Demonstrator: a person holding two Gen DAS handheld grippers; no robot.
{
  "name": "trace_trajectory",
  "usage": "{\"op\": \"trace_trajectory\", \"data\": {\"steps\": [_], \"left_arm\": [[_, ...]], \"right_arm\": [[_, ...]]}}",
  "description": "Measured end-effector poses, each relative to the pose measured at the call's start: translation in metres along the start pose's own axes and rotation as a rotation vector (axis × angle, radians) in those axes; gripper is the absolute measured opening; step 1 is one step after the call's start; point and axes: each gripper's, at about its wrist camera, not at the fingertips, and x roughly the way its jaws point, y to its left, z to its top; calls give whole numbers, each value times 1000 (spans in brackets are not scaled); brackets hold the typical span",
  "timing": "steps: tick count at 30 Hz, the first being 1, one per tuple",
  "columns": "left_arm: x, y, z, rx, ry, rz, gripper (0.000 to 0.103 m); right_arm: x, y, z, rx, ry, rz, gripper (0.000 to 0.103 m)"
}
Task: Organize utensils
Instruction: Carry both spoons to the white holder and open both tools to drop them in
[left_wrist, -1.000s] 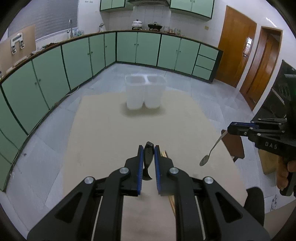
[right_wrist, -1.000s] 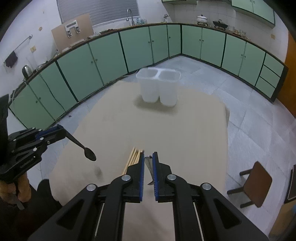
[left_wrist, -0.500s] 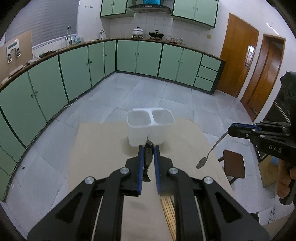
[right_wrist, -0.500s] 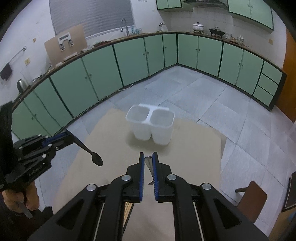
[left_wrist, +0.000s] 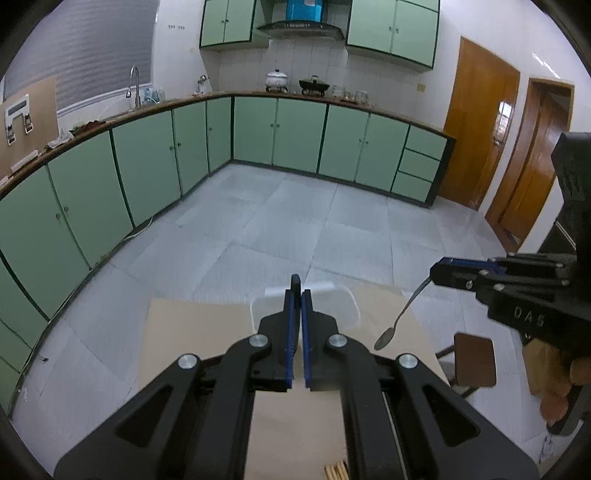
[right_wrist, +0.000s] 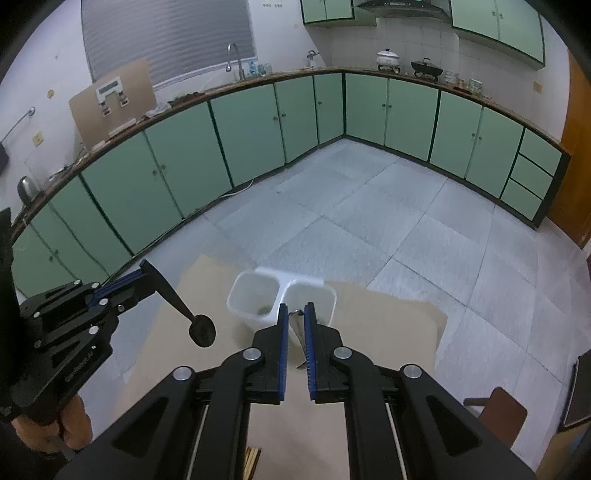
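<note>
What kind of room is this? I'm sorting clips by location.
A home kitchen, most likely: green base cabinets under a long counter, a sink faucet by the window, and pots beneath a range hood.

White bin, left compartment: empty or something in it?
Not empty. In the right wrist view the white bin stands upright, and its left compartment has a small dark item at the bottom; cannot tell what.

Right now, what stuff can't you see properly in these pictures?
- White holder: in the left wrist view the left gripper covers most of it.
- Black spoon: in the left wrist view only its handle tip shows above the jaws.
- Metal spoon: in the right wrist view the right gripper hides most of it.
- Something small in the holder's left cup: too small to name.
- Chopsticks: cut off by the bottom edge.
</note>
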Motion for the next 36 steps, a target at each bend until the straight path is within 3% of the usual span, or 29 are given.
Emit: {"op": "trace_trajectory", "data": {"steps": [7, 23, 27, 30, 32, 36], "left_arm": [[41, 10, 21, -31, -27, 14, 3], [135, 43, -17, -105, 67, -3, 4], [140, 46, -26, -110, 75, 5, 5], [136, 49, -26, -117, 78, 10, 12], [123, 52, -23, -117, 58, 14, 20], [83, 52, -19, -99, 3, 19, 24]], "right_arm": [[34, -9, 26, 30, -13, -9, 9], [129, -31, -7, 88, 89, 0, 9], [141, -30, -14, 85, 117, -5, 9], [139, -30, -17, 89, 115, -10, 10], [132, -30, -15, 91, 101, -13, 17], [106, -33, -15, 102, 69, -11, 18]]}}
